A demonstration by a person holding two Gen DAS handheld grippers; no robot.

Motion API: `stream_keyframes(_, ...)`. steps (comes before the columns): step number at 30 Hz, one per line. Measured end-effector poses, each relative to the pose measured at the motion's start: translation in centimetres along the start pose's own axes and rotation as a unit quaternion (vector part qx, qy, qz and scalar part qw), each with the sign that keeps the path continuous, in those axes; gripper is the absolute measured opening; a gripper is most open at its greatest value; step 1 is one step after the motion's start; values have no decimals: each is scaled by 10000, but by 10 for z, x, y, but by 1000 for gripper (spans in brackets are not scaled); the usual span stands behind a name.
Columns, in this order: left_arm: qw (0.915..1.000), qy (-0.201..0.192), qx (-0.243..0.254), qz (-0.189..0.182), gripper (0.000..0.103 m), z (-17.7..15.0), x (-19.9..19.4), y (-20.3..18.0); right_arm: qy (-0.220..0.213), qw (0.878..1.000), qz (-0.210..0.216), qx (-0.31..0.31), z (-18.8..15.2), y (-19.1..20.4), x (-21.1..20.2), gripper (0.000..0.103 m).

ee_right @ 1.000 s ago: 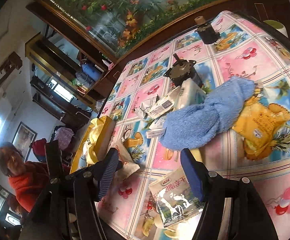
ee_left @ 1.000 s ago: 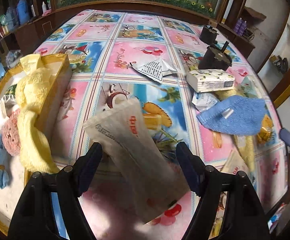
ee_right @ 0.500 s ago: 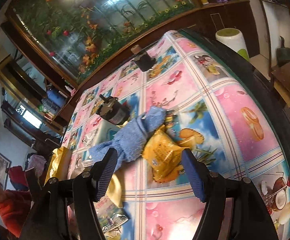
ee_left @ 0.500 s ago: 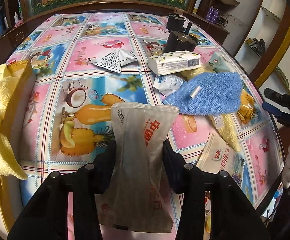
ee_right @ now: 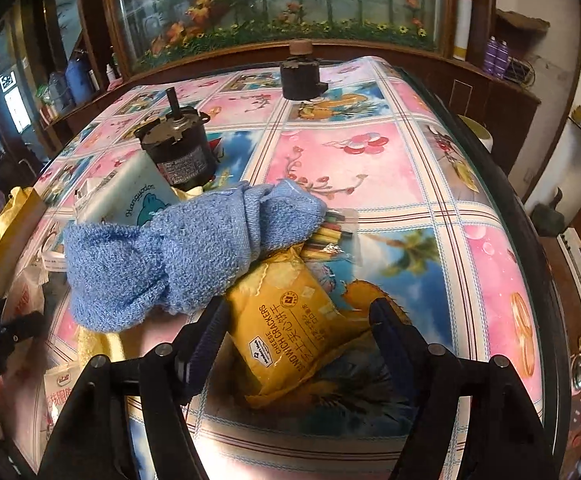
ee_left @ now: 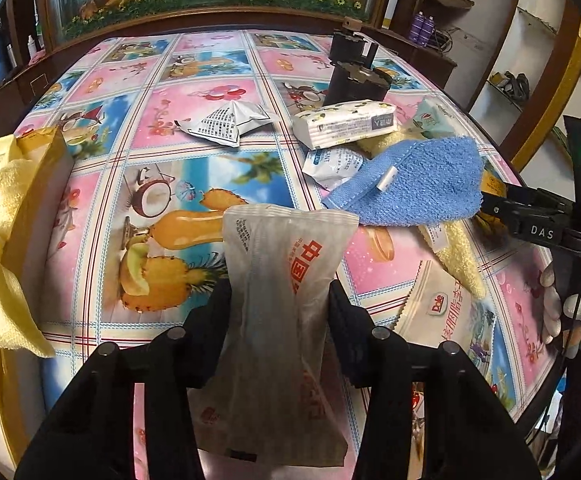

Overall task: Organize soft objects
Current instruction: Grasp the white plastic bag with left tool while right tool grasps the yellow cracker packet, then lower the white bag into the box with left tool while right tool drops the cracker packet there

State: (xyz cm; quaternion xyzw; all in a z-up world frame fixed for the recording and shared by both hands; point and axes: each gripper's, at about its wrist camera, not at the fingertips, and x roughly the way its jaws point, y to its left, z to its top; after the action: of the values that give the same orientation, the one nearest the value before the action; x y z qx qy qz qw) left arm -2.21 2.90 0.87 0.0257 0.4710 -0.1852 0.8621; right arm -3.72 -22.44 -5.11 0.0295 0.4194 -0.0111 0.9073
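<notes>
Gripping the translucent packet [ee_left: 278,280] w/ left tongs [ee_left: 278,308], pads pinching its middle just above the surface [ee_left: 194,80]: keep hold firm, carry to the yellow box [ee_left: 38,184] at left w/o sagging. Right tongs [ee_right: 296,332] are opening, straddling the yellow cracker pack [ee_right: 290,320], not yet pressing; center before closing, avoid snagging the blue towel [ee_right: 178,252] touching it.

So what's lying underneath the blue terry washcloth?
The blue terry washcloth overlaps a yellow cracker packet, a clear bag of coloured sticks and a yellow cloth. Anything beneath its middle is hidden.
</notes>
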Motion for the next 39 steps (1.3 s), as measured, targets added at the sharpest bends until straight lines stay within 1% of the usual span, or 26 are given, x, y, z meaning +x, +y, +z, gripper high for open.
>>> stream_keyframes(2,10000,8,-35,-56,44,-2,-2,1,101,9997,-24,-209,2,3,4,85)
stream_keyframes(3,9999,16,-46,-94,44,-3,-3,1,165,9993,-80,-335,2,6,6,86)
stream_keyframes(6,9997,12,-101,-203,44,-7,-8,2,259,9986,-105,-446,3,9,12,86)
stream_keyframes(7,9997,-17,-111,-216,44,-8,-11,3,254,9987,-109,-420,3,9,10,82)
stream_keyframes(8,9996,-52,-130,-244,44,-9,-15,4,236,9991,-72,-343,3,7,8,65)
stream_keyframes(10,9993,-137,-176,-298,44,-10,-24,7,233,9996,74,-104,1,2,1,51)
stream_keyframes(11,9991,-188,-201,-335,44,-11,-30,10,227,9997,134,-13,-1,1,-4,47)
stream_keyframes(15,9965,-417,-463,-557,44,-17,-60,30,113,9998,88,141,-17,-3,-32,47)
stream_keyframes(18,9936,-618,-662,-670,44,-24,-86,50,-87,9994,136,303,-26,-6,-64,47)
stream_keyframes(21,9903,-888,-896,-588,44,-29,-114,80,-421,9987,122,250,-28,1,-101,46)
stream_keyframes(22,9894,-966,-959,-508,44,-29,-121,91,-535,9982,131,248,-26,5,-112,46)
stream_keyframes(24,9883,-1068,-1056,-259,44,-28,-132,112,-742,9963,327,272,-18,14,-129,46)
stream_keyframes(27,9864,-1081,-1207,260,44,-21,-137,148,-945,9913,900,183,-1,42,-145,46)
stream_keyframes(29,9849,-1029,-1276,558,44,-15,-134,170,-880,9861,1412,0,12,71,-144,46)
stream_keyframes(31,9831,-927,-1370,779,44,-10,-121,190,-772,9793,1854,-232,21,108,-139,46)
stream_keyframes(33,9814,-779,-1521,879,44,-4,-106,211,-572,9718,2235,-481,29,151,-126,46)
stream_keyframes(36,9776,-562,-1808,919,44,0,-82,240,-233,9601,2674,-784,35,212,-106,46)
stream_keyframes(37,9764,-516,-1895,900,44,1,-77,247,-120,9557,2801,-894,36,232,-100,46)
stream_keyframes(39,9738,-433,-2050,883,45,5,-66,259,67,9502,2918,-1090,36,270,-87,46)
